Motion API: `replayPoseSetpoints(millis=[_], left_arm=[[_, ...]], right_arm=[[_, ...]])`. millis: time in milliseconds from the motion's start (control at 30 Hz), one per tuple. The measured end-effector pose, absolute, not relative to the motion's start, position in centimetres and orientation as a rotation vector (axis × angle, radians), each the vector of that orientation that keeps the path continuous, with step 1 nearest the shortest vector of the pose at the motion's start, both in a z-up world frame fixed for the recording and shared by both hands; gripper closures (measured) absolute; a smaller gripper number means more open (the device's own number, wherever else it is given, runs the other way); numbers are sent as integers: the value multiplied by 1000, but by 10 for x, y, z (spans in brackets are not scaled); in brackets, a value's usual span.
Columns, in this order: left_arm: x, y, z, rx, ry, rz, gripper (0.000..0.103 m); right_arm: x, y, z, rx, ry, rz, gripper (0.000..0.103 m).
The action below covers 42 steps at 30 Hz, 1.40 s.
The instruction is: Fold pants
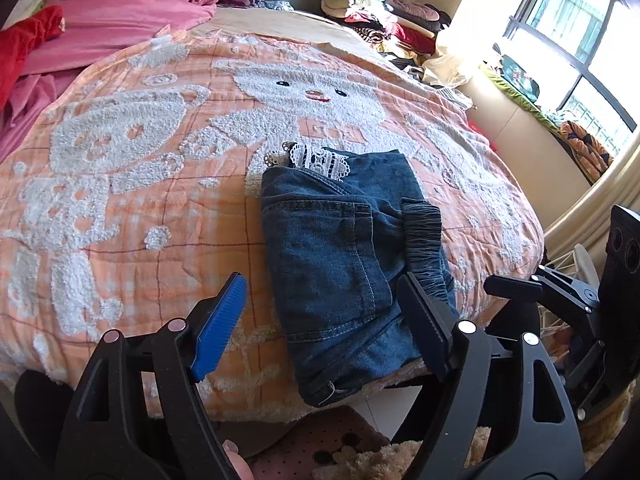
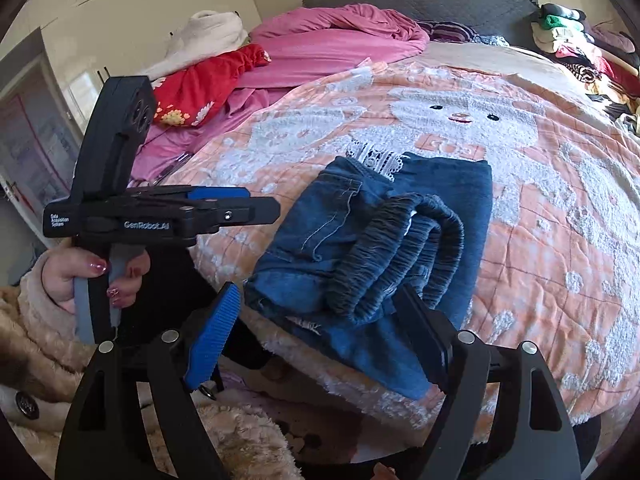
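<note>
Nearest in the left wrist view, the left tool (image 1: 320, 320) stands wide open and holds nothing; its dark finger lies over the right edge of the pants (image 1: 344, 264). The pants sit in the lower middle of the frame, near the bed (image 1: 120, 200) edge, folded to a compact denim bundle, with white lace at the far end. I judge the fold nearly finished; a good last step is to press flat and square the edges.

Nearest in the right wrist view, the right tool (image 2: 324, 328) is also wide open and empty. The gathered elastic waistband (image 2: 400, 248) bulges on top, so it probably needs tucking.
</note>
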<state>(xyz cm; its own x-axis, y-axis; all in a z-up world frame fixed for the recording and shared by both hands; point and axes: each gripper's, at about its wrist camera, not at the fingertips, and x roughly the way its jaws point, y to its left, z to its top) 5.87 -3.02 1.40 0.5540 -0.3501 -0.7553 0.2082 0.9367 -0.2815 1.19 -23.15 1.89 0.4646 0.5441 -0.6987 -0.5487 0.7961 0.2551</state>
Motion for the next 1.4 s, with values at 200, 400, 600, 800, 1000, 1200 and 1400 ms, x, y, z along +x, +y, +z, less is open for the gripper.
replayPoseSetpoints(millis=[200, 400, 600, 800, 1000, 1200, 1400], left_arm=[[72, -27, 14, -142, 941, -317, 28], [96, -29, 6, -112, 985, -345, 35], [120, -36, -13, -129, 1055, -380, 58], [132, -42, -26, -115, 1082, -364, 58], [136, -41, -30, -125, 1086, -366, 57], [134, -43, -30, -124, 1071, -350, 57], [131, -45, -26, -111, 1062, -346, 57]], right_arm=[[-2, -208, 7, -92, 868, 702, 24], [-9, -178, -3, -231, 842, 736, 24], [-4, -145, -13, -420, 792, 754, 29], [13, -123, -40, -586, 813, 743, 65], [3, -136, -42, -544, 873, 829, 84], [13, -142, -63, -466, 923, 822, 82], [11, -158, -55, -371, 943, 807, 82]])
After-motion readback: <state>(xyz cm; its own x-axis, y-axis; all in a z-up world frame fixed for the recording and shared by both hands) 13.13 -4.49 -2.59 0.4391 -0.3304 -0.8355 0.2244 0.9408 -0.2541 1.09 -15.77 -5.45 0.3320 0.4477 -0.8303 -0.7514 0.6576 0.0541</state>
